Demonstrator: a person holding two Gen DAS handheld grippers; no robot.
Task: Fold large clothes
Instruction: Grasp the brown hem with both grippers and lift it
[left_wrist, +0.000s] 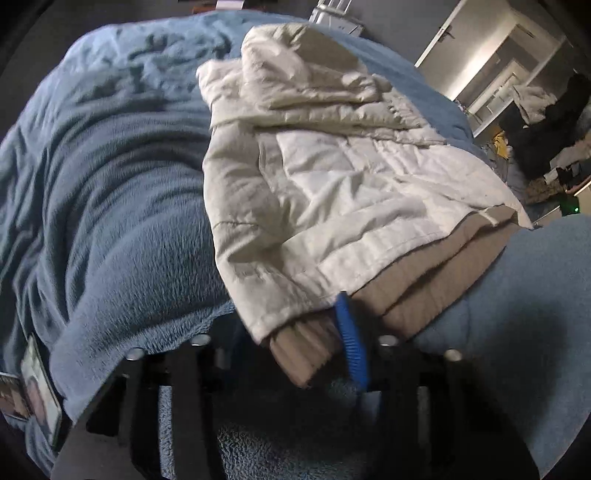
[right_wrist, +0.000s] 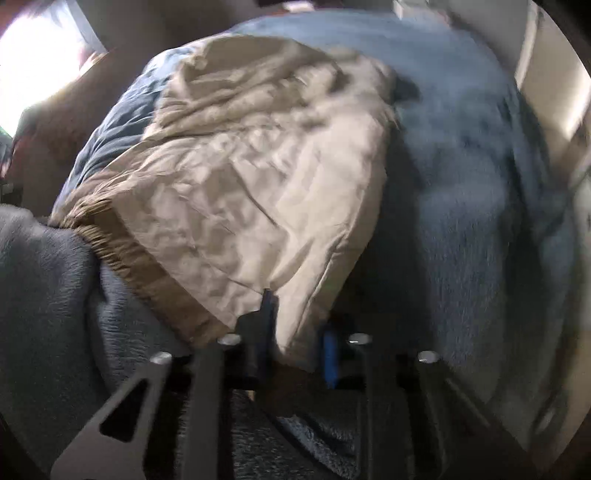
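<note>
A white quilted hooded jacket with a brown ribbed hem lies on a blue fleece blanket. In the left wrist view my left gripper is shut on the near hem corner. Its blue pad presses the ribbed edge, and the other finger is hidden under the cloth. The right wrist view is blurred and shows the same jacket from its other side. My right gripper is shut on that hem corner, with white fabric pinched between a dark finger and a blue pad.
The blanket covers the bed around the jacket. Flat printed cards lie at the bed's near left edge. White shelving and a heap of clothes stand beyond the bed on the right. A bright window is at the upper left.
</note>
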